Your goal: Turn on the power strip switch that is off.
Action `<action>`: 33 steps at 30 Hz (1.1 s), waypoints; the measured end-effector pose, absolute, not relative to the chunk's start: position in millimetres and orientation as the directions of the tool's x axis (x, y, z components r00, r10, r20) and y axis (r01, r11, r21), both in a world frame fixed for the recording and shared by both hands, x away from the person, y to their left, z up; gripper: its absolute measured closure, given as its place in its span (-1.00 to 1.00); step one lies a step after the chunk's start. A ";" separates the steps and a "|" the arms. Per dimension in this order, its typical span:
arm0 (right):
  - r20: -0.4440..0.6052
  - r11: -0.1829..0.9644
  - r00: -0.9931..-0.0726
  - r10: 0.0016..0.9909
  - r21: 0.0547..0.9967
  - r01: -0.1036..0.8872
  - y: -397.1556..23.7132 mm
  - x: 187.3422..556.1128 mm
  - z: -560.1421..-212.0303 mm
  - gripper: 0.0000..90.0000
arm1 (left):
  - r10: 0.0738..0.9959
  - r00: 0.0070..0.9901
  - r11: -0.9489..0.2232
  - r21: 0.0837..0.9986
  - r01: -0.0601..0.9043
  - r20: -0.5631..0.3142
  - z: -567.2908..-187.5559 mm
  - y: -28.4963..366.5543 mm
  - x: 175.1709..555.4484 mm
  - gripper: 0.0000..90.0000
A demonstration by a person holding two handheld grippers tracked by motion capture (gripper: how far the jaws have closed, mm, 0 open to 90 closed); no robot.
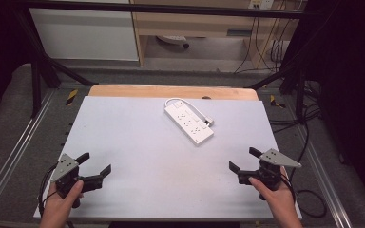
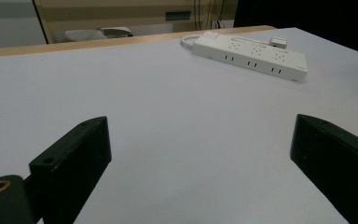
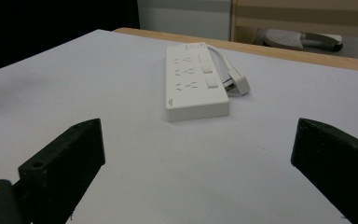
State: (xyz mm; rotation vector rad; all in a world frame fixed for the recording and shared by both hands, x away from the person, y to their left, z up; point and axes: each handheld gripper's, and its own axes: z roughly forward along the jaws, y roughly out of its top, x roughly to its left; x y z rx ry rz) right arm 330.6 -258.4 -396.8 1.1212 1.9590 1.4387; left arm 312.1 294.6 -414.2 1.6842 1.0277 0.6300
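A person is holding the left gripper [image 1: 94, 167] and right gripper [image 1: 244, 159] wide open and empty, seemingly readying to reach the far white power strip [image 1: 188, 120].

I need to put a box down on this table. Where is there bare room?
The white table top is bare across its left half and along the near strip between the left gripper and right gripper. The only crowded spot is far right of centre, where the white power strip lies with its plug beside it.
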 end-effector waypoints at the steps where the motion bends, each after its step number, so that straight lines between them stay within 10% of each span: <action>1: 0.099 0.123 -0.566 0.818 0.932 0.341 -257.5 333.5 -395.2 -0.93 | 0.864 0.498 -0.112 0.937 0.330 -0.072 -414.2 294.7 312.0 -0.88; 33: 0.110 0.116 -0.587 0.802 0.936 0.334 -247.4 365.4 -374.0 -0.94 | 0.860 0.505 -0.123 0.929 0.349 -0.076 -417.2 293.4 313.6 -0.88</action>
